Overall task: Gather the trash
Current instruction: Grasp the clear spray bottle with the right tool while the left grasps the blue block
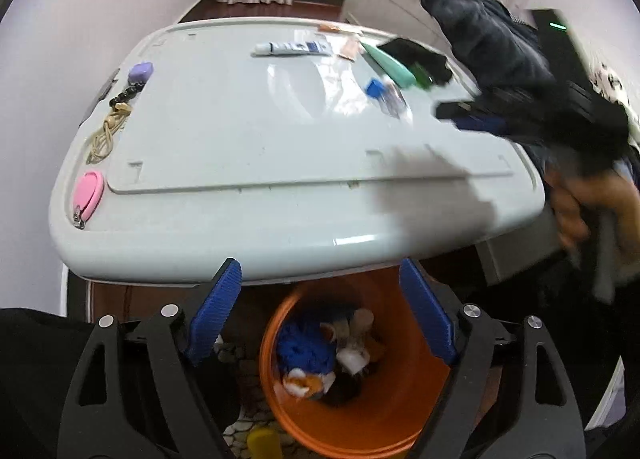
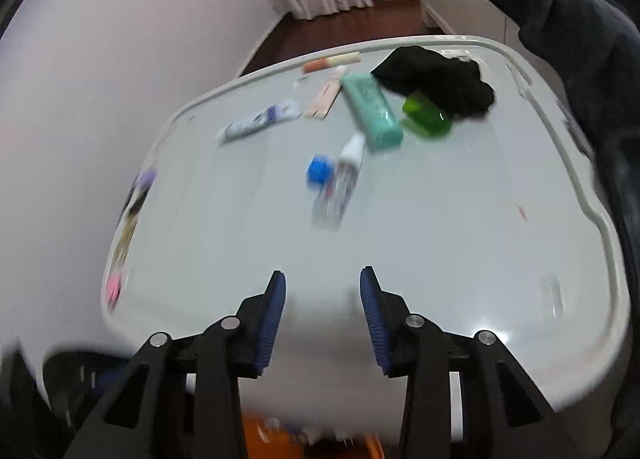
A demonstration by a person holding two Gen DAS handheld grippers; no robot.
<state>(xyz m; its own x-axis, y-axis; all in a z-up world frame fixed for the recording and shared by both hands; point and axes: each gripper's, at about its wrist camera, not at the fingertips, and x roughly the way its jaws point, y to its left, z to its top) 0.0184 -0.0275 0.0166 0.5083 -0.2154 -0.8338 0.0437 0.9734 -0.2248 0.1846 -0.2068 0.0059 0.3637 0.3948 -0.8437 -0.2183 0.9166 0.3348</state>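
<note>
Left wrist view: both grippers hang empty over the littered table point(image 1: 248, 215).
Left gripper point(image 1: 320, 315) fingers spread above orange bin point(image 1: 360, 419); right gripper point(image 2: 323, 319) fingers apart too.

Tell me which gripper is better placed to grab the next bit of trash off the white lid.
Probably the right gripper: open, empty, over the white lid, aimed at the blue cap. The left gripper, also open, hangs over the orange bin.
</note>
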